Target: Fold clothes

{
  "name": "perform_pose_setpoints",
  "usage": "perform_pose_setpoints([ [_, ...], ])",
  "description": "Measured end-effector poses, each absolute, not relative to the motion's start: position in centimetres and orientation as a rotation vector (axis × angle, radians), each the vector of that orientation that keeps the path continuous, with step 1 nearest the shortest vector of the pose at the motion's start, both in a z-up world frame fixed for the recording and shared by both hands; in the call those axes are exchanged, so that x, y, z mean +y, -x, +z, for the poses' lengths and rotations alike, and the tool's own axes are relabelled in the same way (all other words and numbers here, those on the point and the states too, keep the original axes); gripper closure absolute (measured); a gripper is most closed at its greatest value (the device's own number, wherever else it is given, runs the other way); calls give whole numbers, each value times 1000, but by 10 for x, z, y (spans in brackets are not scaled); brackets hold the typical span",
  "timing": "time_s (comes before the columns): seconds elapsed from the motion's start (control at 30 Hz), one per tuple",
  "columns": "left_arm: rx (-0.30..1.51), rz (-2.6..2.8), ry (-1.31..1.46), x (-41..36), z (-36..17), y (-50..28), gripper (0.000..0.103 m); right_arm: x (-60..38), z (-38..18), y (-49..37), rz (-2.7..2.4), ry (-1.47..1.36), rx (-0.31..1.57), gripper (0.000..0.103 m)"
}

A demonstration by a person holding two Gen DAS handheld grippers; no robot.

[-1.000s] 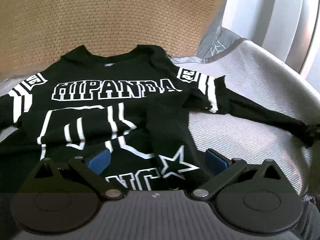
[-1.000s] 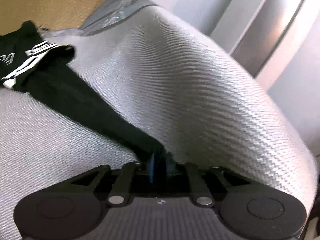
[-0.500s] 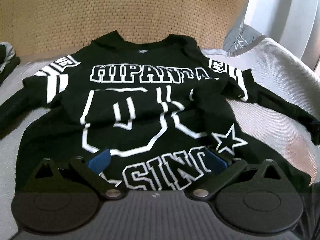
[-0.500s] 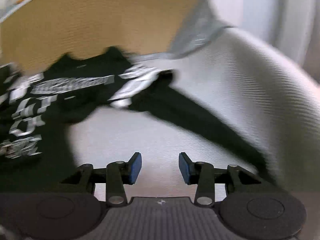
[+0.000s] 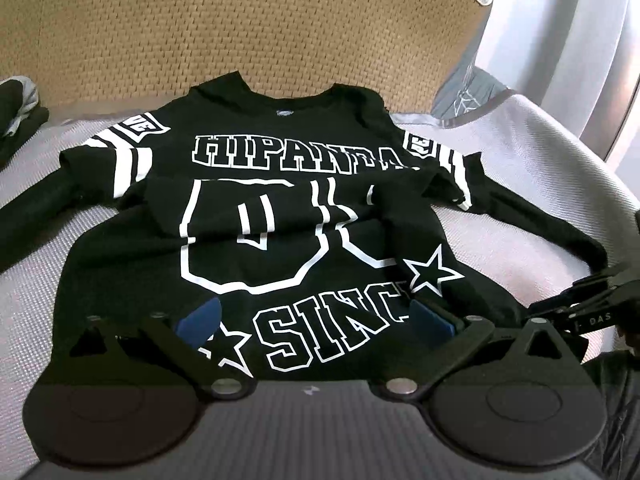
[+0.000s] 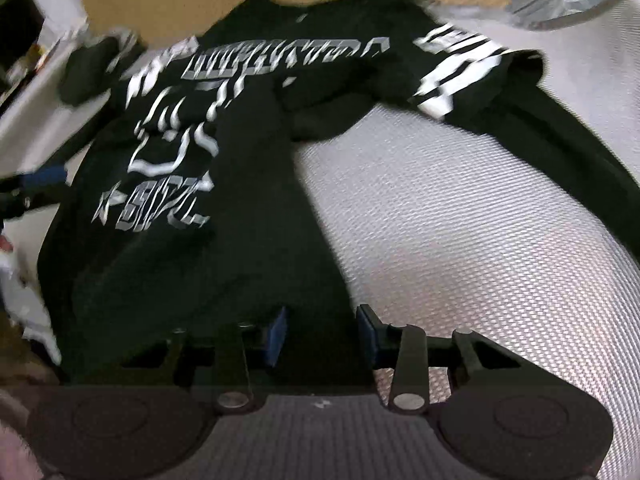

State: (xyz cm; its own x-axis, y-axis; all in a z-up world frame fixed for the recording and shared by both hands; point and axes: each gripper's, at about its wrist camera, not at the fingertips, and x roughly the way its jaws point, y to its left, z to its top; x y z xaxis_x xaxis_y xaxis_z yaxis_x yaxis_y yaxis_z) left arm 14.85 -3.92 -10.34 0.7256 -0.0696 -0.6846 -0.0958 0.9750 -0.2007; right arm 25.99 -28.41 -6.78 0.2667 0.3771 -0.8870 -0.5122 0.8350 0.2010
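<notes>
Left wrist view: my black jersey [image 5: 280,216] lies face up on the grey woven bed surface [image 5: 532,184], collar toward the tan headboard [image 5: 240,20].

White print reads "HIPANDA" across the chest and "SINC" with stars lower down; the striped sleeve patches are too small to read. My left gripper [image 5: 316,320] hangs over the jersey's lower hem, jaws spread wide with nothing clamped. My right gripper [image 6: 320,334] is over the hem's right corner; its jaws have just been opening, and the blue pads stand apart over dark cloth without pinching it. The long right sleeve [image 6: 560,132] trails toward the bed's right edge. A dark bundle [image 5: 18,112] sits at the far left edge.
</notes>
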Motion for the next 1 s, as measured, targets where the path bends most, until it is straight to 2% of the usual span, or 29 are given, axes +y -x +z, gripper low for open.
perform_pose_setpoints([
  [0.07,758,9,239,-39,-100,-146,0,-277,-67,-262,602,178,1197,61],
  [0.17,750,8,242,-40,-96,-142,0,-268,-65,-266,581,238,1259,73],
  [0.2,745,8,241,-40,-94,-141,0,-265,-66,-267,578,263,1285,87],
  [0.27,740,10,245,-40,-92,-139,0,-259,-67,-269,574,319,1321,99],
  [0.37,734,14,252,-39,-90,-136,0,-253,-66,-267,562,424,1343,101],
  [0.53,741,16,241,-35,-89,-137,0,-279,-51,-268,546,405,1333,101],
  [1.0,797,14,220,-35,-95,-137,0,-367,-57,-212,497,-72,1305,101],
])
